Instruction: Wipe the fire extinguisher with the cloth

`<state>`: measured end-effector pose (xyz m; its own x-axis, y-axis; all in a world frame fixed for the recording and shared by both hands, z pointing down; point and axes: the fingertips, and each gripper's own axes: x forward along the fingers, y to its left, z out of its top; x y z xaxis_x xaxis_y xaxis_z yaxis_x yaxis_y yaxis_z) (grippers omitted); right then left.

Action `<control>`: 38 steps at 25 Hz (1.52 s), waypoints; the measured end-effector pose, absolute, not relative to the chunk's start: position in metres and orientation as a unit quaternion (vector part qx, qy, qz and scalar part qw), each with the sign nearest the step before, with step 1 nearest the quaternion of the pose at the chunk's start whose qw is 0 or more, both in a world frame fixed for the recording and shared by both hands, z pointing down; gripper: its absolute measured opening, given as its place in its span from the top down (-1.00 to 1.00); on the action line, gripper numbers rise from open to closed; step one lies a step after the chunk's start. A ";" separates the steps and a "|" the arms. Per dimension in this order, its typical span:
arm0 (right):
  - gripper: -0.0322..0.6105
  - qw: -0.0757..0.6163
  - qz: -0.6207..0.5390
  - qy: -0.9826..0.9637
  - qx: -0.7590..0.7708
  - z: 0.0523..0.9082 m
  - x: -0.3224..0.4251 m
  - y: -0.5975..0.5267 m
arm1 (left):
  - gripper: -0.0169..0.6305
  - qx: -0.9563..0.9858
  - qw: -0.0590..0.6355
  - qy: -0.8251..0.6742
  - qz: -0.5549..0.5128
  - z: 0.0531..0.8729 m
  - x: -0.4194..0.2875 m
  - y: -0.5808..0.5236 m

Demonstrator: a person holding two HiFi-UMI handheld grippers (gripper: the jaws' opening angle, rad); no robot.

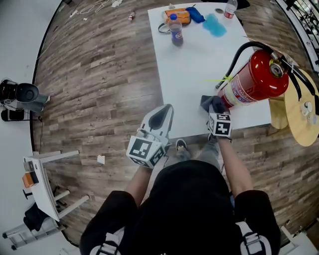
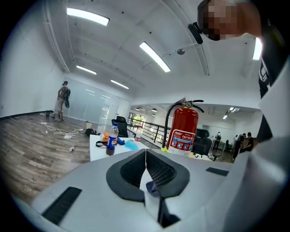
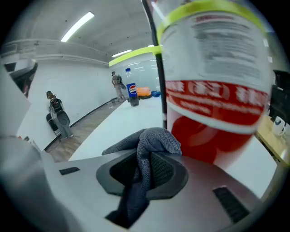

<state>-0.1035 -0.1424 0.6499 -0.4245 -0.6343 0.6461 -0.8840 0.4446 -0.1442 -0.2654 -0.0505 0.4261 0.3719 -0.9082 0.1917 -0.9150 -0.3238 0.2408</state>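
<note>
Counting across the white desk (image 1: pixel 194 64), there was one red fire extinguisher (image 1: pixel 256 77), one grey cloth (image 1: pixel 208 102), two bottles and a small cluster of coloured items at the far end. The two grippers were each held on a bare forearm reaching forward out of a black short sleeve.

The fire extinguisher (image 2: pixel 183 131) stood upright near the desk's near right corner, with one black hose curving up from its head and a yellow band around its white-labelled lower body. The right gripper (image 1: pixel 215 110) was stretched straight ahead to the foot of the cylinder. Its jaws (image 3: pixel 144 167) were clamped on the grey cloth (image 3: pixel 154 140), which bunched up above the tips and hung down below them. The bunched part lay right against the extinguisher (image 3: pixel 213 90) at its lower body, which filled the right gripper view.

The left gripper (image 1: pixel 165 112) hung at the desk's near left corner, angled towards the desk and well apart from the extinguisher, the forearm behind it set out to the left. Its jaws (image 2: pixel 146 163) were pressed together with nothing between them.

At the far end stood one cola bottle (image 1: pixel 175 31) with a blue cap and, farther right, a second bottle (image 1: pixel 230 9) with a red cap. Between them lay one orange packet (image 1: pixel 178 16), one dark blue item (image 1: pixel 195 14) and one pale blue rag (image 1: pixel 215 25). Beside the desk on the right, a round wooden table (image 1: pixel 299 112) stood on the plank floor.
</note>
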 end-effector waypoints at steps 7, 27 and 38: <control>0.66 0.250 0.218 -0.758 0.562 0.623 -0.133 -0.190 | 0.87 0.798 0.161 -0.581 0.003 0.429 -0.328 -0.016; 0.66 0.073 -0.040 -0.807 0.584 0.284 -0.020 -0.111 | 0.87 0.863 0.135 -0.487 -0.021 0.407 -0.250 -0.046; 0.66 0.265 -0.159 -0.748 0.587 0.252 -0.009 -0.124 | 0.87 0.844 0.143 -0.517 -0.027 0.407 -0.277 -0.033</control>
<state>-0.0090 -0.1239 0.2523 -0.1697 -0.9628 0.2101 -0.7944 0.2598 0.5490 -0.2774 -0.0334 0.4070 0.4647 -0.8795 0.1031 -0.8643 -0.4251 0.2689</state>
